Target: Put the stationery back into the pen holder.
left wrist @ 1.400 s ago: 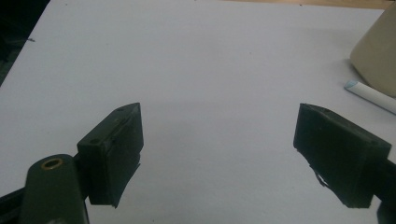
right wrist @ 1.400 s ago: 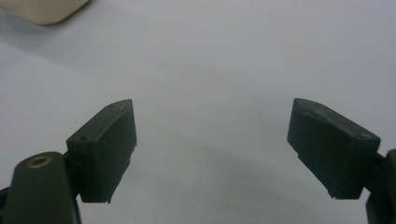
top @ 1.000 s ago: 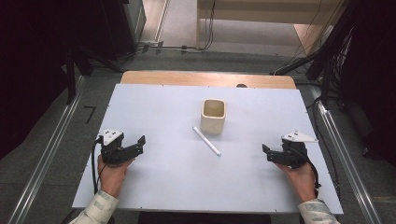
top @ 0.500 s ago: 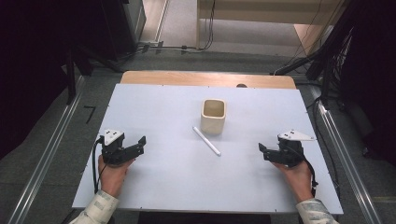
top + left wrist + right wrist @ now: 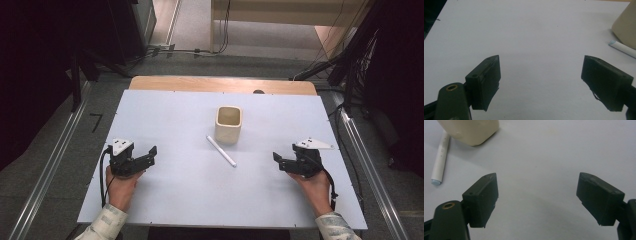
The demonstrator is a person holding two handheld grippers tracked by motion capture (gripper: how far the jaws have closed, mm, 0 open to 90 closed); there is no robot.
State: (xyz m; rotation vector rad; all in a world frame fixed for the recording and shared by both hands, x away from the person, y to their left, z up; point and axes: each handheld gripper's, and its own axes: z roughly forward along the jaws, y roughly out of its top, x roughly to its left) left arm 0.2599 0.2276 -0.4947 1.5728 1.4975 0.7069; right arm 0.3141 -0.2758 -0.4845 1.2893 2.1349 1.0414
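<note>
The right gripper has edged inward toward the pen beside the cup; both grippers gape wide, empty.

A white desk stands on grey carpet; behind it a wooden edge, cables and dark equipment beyond.
</note>
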